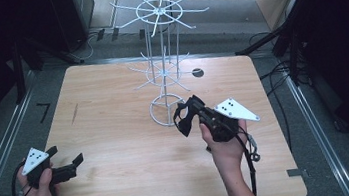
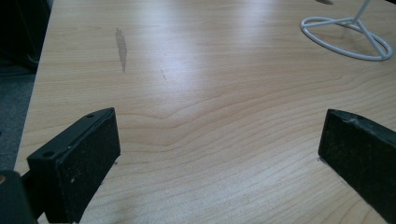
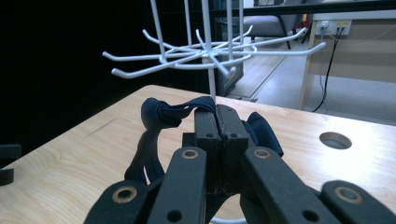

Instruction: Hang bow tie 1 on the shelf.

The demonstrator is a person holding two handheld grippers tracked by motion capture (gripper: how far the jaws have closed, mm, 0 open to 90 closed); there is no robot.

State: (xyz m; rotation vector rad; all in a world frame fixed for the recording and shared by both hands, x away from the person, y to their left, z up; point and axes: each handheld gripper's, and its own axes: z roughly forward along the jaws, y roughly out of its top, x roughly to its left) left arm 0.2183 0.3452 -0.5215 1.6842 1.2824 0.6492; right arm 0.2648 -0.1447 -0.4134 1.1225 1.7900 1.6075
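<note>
Right gripper view: right gripper (image 3: 217,122) fingers pinch a dark strap (image 3: 161,114), just below the rack's (image 3: 205,51) prongs. Its loose loop may snag 1 prong or slip. Left gripper (image 2: 219,154) fingers stand spread over the bench (image 2: 210,84).

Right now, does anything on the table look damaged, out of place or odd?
Only a small thing: a dark grey streak marks the wooden table near its left side, like a scuff or stain. The white wire rack stands upright, and nothing is spilled.

The counter (image 1: 116,135) is seen from above and forward; each gripper view is taken low along its jaws, close to the wood. The white wire rack (image 1: 163,69) is shared by all three views.
</note>
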